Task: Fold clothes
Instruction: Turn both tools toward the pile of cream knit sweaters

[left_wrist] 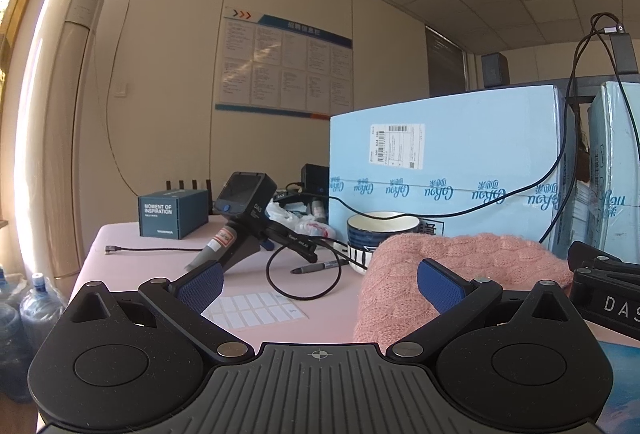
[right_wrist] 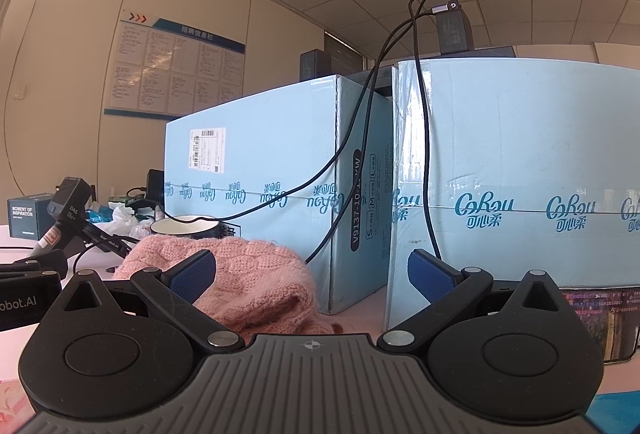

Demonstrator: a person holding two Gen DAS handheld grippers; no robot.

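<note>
Fold not started, by the look of it: pink cable-knit sweater (left_wrist: 460, 266) sits in a rumpled heap on the pale pink tabletop (left_wrist: 132, 266), lower right of the left wrist frame, lower centre-left of the right wrist frame (right_wrist: 240, 274). No flat panels or creases visible. Everything's left: spread it, fold sleeves, fold body.

Left gripper (left_wrist: 320, 284): jaws wide apart, holding nothing; its right blue pad overlaps the sweater edge in frame, contact unclear. Right gripper (right_wrist: 312, 274): jaws wide too, empty, sweater just past its left pad.

Containers:
- blue-striped ceramic bowl with white inside (left_wrist: 382, 230), mid-frame behind the sweater. Contents not visible from this angle; a black cable (left_wrist: 460, 212) drapes across its rim.
- two large light-blue cardboard cartons (right_wrist: 256, 170), right half of both frames, closed, contents hidden.
- small dark teal box (left_wrist: 172, 214), mid-left, closed.

Clutter near the sweater, so spreading room looks tight: spare black handheld gripper (left_wrist: 244, 218), marker pen (left_wrist: 320, 267), label sheet (left_wrist: 256, 310).
</note>
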